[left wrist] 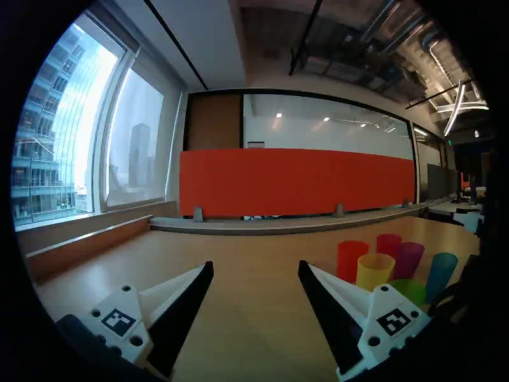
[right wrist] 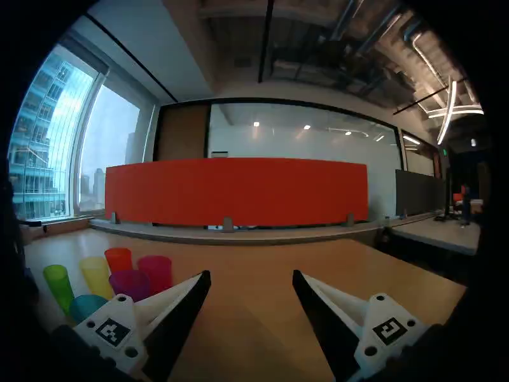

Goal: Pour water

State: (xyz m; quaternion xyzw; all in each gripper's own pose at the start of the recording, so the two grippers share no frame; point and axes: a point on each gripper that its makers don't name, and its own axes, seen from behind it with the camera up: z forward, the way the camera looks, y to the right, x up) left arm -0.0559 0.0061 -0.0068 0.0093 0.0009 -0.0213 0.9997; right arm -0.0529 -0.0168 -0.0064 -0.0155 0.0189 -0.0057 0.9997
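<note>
Left gripper view: cups (left wrist: 374, 270) packed at 4 o'clock; left gripper (left wrist: 254, 299) and right gripper (right wrist: 251, 305) open, empty; grabbing one may topple neighbours.

No readable text, numbers or brands.
Only marks are black-and-white square code tags (left wrist: 118, 321) on both fingers of the left gripper (left wrist: 255, 263) and the right gripper (right wrist: 251, 272). The pale plaque (left wrist: 256, 144) on the far glass wall (left wrist: 331, 124) is too small to read.
</note>
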